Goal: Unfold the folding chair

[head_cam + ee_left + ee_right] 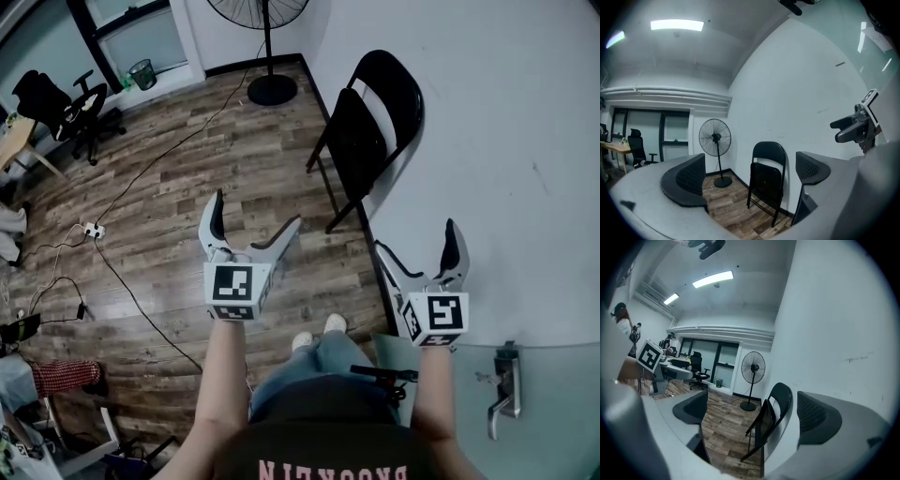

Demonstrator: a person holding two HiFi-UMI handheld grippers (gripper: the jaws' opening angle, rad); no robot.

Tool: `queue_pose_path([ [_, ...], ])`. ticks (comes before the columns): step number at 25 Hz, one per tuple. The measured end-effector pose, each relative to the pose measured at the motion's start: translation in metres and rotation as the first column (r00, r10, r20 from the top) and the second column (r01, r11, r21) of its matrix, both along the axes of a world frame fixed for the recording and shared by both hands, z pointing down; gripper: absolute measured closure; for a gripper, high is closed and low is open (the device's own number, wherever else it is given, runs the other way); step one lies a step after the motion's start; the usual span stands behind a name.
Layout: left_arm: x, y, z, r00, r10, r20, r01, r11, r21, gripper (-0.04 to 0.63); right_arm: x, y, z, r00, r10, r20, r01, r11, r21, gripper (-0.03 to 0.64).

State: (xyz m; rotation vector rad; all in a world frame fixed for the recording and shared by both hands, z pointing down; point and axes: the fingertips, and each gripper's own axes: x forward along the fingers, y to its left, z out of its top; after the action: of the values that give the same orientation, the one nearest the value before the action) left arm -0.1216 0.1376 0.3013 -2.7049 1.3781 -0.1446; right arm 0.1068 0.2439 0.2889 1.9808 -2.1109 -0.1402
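Observation:
A black folding chair (367,131) leans folded against the white wall, its feet on the wood floor. It also shows ahead in the left gripper view as the chair (766,180) and in the right gripper view as the chair (768,420). My left gripper (251,225) is held open in the air, well short of the chair and to its left. My right gripper (424,251) is open too, near the wall below the chair. Nothing is between either pair of jaws.
A standing fan (265,37) is beyond the chair by the wall. Cables and a power strip (92,230) lie on the floor at left. An office chair (66,103) and desk stand far left. A door handle (504,394) is at lower right.

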Motion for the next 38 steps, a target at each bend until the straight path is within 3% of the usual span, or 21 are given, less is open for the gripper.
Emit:
queue_pose_path([
  [20, 0.022, -0.054, -0.001, 1.0, -0.001, 0.016, 0.001, 1.0, 0.004, 0.025, 0.032, -0.043, 0.016, 0.999, 0.027, 0.031, -0.027, 1.0, -0.009, 0.044],
  [27, 0.049, -0.104, 0.008, 0.999, 0.004, 0.034, -0.003, 1.0, -0.018, 0.025, 0.061, -0.093, 0.025, 0.997, 0.035, 0.064, -0.034, 0.999, -0.014, 0.045],
  [35, 0.106, -0.184, 0.01, 0.998, 0.011, 0.069, -0.009, 0.999, -0.039, 0.025, 0.113, -0.181, 0.028, 0.995, 0.023, 0.1, -0.02, 0.999, -0.026, 0.046],
  [38, 0.126, -0.217, 0.009, 0.999, 0.008, 0.041, -0.005, 0.997, -0.072, 0.025, 0.132, -0.216, 0.029, 0.993, 0.02, 0.113, -0.016, 0.999, -0.037, 0.046],
])
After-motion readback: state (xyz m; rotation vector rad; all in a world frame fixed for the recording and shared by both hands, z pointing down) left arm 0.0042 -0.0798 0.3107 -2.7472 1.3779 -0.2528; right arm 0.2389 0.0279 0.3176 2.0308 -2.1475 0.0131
